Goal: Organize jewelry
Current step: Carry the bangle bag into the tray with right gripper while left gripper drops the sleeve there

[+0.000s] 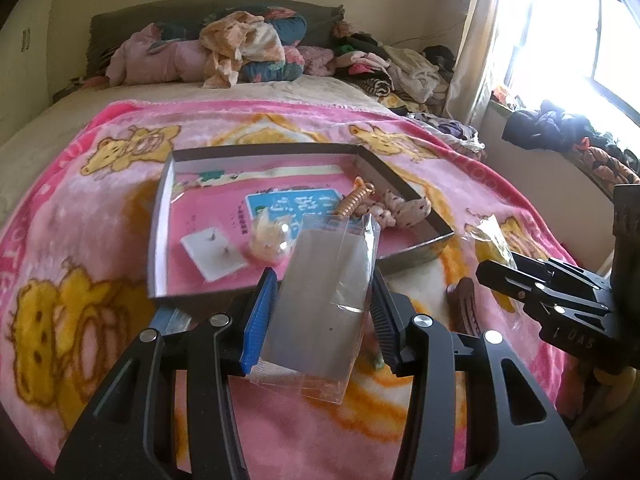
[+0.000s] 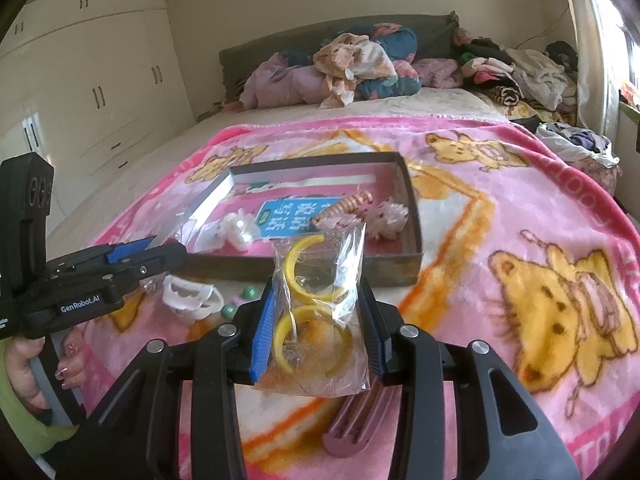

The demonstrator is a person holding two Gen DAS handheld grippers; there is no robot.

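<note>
On a bed spread with a pink bear blanket [image 2: 500,216] beneath white wardrobes [image 2: 92,72], the shallow tray [image 2: 416,216] holds jewelry while the left gripper [image 1: 324,300] jaws clamp a clear box [image 1: 328,300] and the right gripper [image 2: 320,320] jaws pinch a bag of yellow hoops [image 2: 320,304].

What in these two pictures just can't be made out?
- Left wrist view: whether the clear box between the left tool fingers holds anything; glare hides it.
- Left wrist view: the brown comb, partly hidden behind the tool.
- Right wrist view: small items beside the yellow hoops in the bag; wrinkled plastic blurs them.
</note>
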